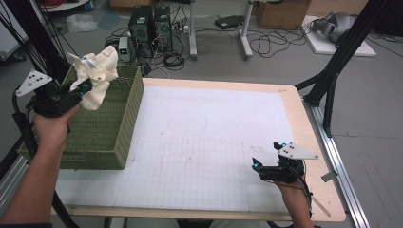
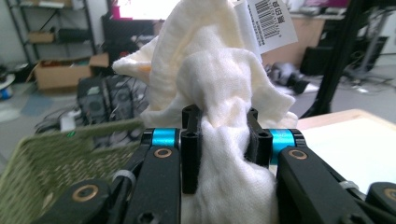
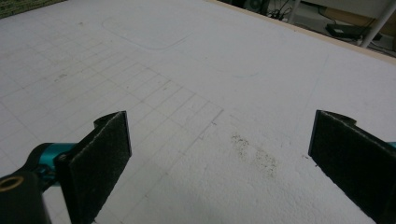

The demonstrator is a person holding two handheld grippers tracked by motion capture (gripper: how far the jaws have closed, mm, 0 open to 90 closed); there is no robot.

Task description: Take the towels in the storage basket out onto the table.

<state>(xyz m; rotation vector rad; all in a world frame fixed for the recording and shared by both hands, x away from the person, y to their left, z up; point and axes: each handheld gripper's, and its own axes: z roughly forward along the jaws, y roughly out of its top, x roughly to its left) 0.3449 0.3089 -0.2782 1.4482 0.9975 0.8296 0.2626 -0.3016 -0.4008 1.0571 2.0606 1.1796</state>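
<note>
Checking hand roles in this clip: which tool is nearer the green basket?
Left. The left tool holds a white cloth right over the green basket; the right tool sits open across the table.

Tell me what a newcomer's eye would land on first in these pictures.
First, the bunched white cloth with its barcode tag, pinched in the left gripper above the green woven basket at the table's left edge. Next, the right gripper resting wide open, low over the white gridded mat near the right front corner.
</note>
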